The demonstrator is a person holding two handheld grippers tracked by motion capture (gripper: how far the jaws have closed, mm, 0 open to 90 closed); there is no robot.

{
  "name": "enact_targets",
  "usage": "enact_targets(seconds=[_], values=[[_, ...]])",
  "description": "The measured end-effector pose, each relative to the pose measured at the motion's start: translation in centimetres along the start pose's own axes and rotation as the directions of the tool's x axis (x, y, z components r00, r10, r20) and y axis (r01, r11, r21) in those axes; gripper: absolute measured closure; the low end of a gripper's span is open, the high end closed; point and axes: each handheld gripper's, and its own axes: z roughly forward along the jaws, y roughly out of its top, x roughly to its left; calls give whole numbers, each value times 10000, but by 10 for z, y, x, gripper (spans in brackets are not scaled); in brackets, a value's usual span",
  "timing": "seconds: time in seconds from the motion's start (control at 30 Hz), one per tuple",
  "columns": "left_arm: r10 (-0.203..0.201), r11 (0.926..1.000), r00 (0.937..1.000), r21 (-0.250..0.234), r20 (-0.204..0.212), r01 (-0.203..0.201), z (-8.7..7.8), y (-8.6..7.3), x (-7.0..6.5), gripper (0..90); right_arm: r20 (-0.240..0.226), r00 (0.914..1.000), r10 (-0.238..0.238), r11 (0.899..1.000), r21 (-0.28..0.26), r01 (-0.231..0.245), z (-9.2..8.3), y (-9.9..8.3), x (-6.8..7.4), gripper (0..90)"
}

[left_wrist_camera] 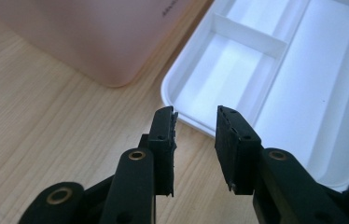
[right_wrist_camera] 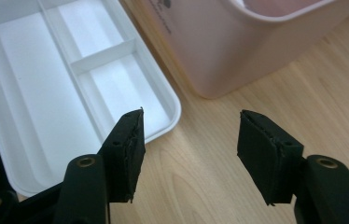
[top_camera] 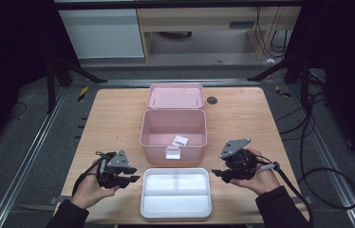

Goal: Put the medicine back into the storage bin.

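Observation:
An open pink box (top_camera: 143, 130) stands mid-table, its lid (top_camera: 175, 96) tipped back behind it and a small white label (top_camera: 180, 140) on its floor. In front of it lies a white divided tray (top_camera: 176, 212). My left gripper (top_camera: 135, 179) is at the tray's left end. In the left gripper view its jaws (left_wrist_camera: 195, 112) stand apart over the tray's rim (left_wrist_camera: 171, 88), pressing on nothing. My right gripper (top_camera: 216, 174) is at the tray's right end. It stands open (right_wrist_camera: 191, 114) beside the tray's corner (right_wrist_camera: 172, 116), close to the pink box (right_wrist_camera: 238, 46).
A black round grommet (top_camera: 212, 100) sits in the tabletop right of the lid. Bare wood (top_camera: 109, 118) lies on both sides of the box. Cables (top_camera: 318, 175) trail on the floor past the table's right edge.

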Motion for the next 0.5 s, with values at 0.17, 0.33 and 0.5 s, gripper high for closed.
enact_targets(seconds=[0.17, 0.33, 0.5], values=[[558, 9979, 9976, 307, 405, -570, 5, 5, -8, 689, -323, 9988, -367, 9987, 341, 378, 10, 0, 7, 445], [1226, 9885, 9892, 787, 805, -1289, 13, 11, -18, 691, -663, 9949, -763, 9948, 621, 804, 19, -1, 15, 463], [1610, 9765, 9829, 1299, 893, -1718, 23, 16, -26, 697, -938, 9888, -1161, 9888, 830, 1240, 26, -3, 25, 497]])
